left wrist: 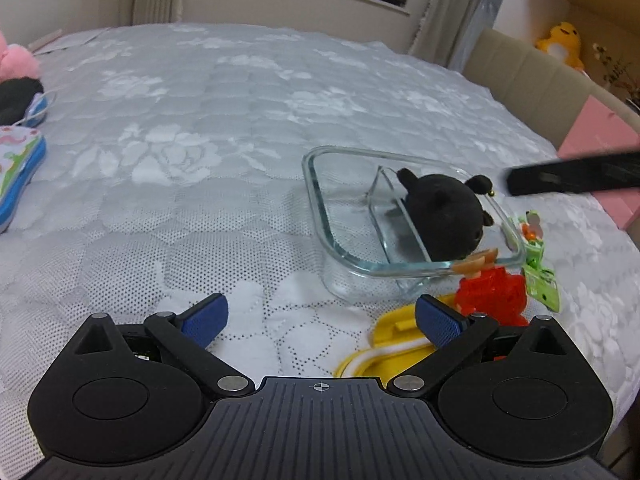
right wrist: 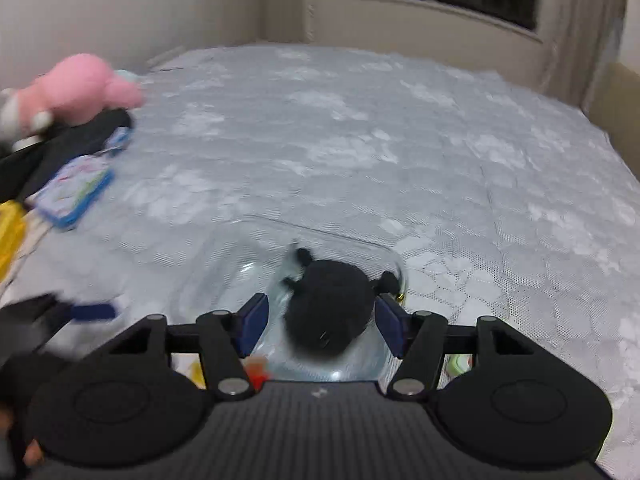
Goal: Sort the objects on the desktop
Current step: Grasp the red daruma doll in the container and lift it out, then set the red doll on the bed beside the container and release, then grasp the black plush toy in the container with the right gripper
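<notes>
A black plush toy (left wrist: 440,212) lies in the right compartment of a clear glass dish (left wrist: 320,200) with a divider, on the white lace cloth. In the right wrist view the plush (right wrist: 328,312) sits between the blue pads of my right gripper (right wrist: 322,320), which stands open above it with a gap on both sides. A black finger (left wrist: 568,176) of that gripper shows blurred to the right of the dish. My left gripper (left wrist: 320,312) is open with nothing in it, near the dish's front corner.
A red toy figure (left wrist: 492,296), a yellow lid (left wrist: 396,336) and a green packet (left wrist: 540,276) lie by the dish's near right side. Far left are a blue tin (left wrist: 20,176), a dark bundle (left wrist: 16,96) and a pink plush (right wrist: 80,88).
</notes>
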Motion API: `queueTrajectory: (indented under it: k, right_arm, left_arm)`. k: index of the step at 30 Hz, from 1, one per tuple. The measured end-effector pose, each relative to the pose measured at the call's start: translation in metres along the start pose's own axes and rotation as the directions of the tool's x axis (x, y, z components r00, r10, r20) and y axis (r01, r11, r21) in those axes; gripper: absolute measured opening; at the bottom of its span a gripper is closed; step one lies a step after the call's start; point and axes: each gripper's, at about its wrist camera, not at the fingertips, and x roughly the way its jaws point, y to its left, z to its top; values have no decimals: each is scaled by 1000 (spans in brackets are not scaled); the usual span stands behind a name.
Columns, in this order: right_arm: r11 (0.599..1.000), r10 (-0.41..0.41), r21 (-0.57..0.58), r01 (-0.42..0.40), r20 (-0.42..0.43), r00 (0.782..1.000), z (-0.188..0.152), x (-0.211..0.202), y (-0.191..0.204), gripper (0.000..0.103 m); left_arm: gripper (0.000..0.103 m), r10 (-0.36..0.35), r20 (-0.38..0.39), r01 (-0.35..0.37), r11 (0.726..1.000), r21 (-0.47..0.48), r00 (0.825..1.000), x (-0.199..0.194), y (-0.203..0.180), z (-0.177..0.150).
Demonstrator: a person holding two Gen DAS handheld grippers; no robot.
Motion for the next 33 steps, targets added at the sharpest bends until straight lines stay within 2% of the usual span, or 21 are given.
queueTrajectory:
  k: [4, 5, 6, 8, 9, 14, 17, 19, 22, 25, 29, 32, 33]
  right_arm:
    - [998, -35, 57, 41, -101, 994, 11, 51, -9, 62]
    - [997, -37, 62, 45, -121, 992, 11, 61, -10, 65]
    - [997, -13, 79, 24, -132, 991, 11, 68, -13, 74]
    - [986, 81, 157, -59, -138, 987, 9, 76, -19, 58]
    - [980, 100, 185, -73, -139, 985, 8, 75, -22, 56]
    - [986, 98, 138, -97, -3, 995, 24, 28, -16, 53]
    - [962, 202, 170, -212, 74, 977, 38, -6, -13, 53]
    - [961, 223, 140, -237, 108, 969, 45, -24, -3, 54]
    - [984, 167, 40, -172, 109, 980, 49, -32, 19, 54]
    - [990, 139, 9, -139, 50, 989, 46, -17, 33, 55]
    - [991, 135, 1, -135, -36, 990, 33, 20, 47, 55]
    - [991, 114, -52, -120, -102, 988, 23, 44, 60, 58]
    - [991, 124, -43, -128, -93, 988, 23, 45, 59, 59]
  left_arm:
    - [102, 7, -1, -7, 1000, 13, 1000, -3, 3, -3]
    - [102, 10, -2, -10, 1000, 16, 1000, -4, 4, -4]
    - [102, 13, -4, -13, 1000, 17, 1000, -4, 5, -5]
    - [102, 20, -8, -20, 1000, 13, 1000, -4, 9, -5]
    - [102, 22, -8, -22, 1000, 4, 1000, -4, 11, -5]
    - [102, 23, 4, -23, 999, -35, 1000, -7, 22, -1]
    - [102, 16, 14, -15, 998, -58, 1000, -8, 25, 3]
    - [102, 13, 19, -11, 998, -60, 1000, -9, 24, 4]
    - [102, 12, 17, -11, 999, -52, 1000, -9, 23, 4]
    - [102, 13, 12, -12, 998, -56, 1000, -8, 25, 4]
    - [102, 8, 16, -7, 999, -53, 1000, -10, 24, 3]
    - [102, 10, 10, -9, 999, -41, 1000, -10, 24, 2]
    - [102, 12, 8, -11, 999, -38, 1000, -10, 24, 1]
